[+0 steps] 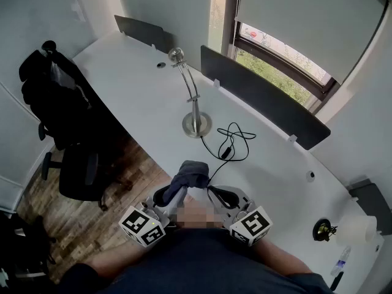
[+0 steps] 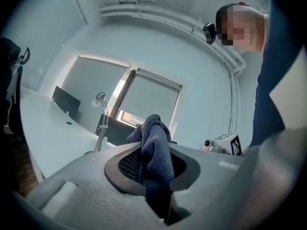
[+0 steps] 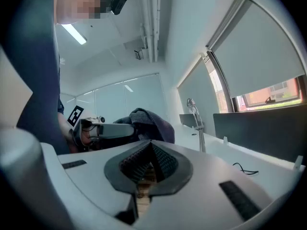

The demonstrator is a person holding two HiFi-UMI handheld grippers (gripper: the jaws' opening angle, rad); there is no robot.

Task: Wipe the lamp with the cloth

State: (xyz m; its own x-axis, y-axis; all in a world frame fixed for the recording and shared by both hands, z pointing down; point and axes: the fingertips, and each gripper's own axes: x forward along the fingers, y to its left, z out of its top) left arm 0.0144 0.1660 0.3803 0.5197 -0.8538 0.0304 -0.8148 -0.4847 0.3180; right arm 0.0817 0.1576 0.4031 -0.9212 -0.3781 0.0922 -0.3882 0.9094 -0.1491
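Observation:
A chrome desk lamp [image 1: 196,124] stands on the white curved desk [image 1: 128,84], its thin arm rising to a small round head [image 1: 176,55]. My left gripper [image 1: 181,187] is held low near the desk's front edge, shut on a dark blue-grey cloth [image 1: 190,173] that bunches up above its tip. In the left gripper view the cloth [image 2: 156,150] is pinched between the jaws, with the lamp [image 2: 101,122] far ahead. My right gripper [image 1: 215,192] hovers beside the left one, shut with nothing in it. Its own view shows the right gripper [image 3: 149,148], the cloth [image 3: 149,120] and the lamp [image 3: 196,124].
The lamp's black cable [image 1: 230,141] loops on the desk right of the base. Dark divider panels [image 1: 263,97] stand along the back edge below a window. A black office chair [image 1: 76,170] with dark clothing sits left. A white roll [image 1: 358,228] stands far right.

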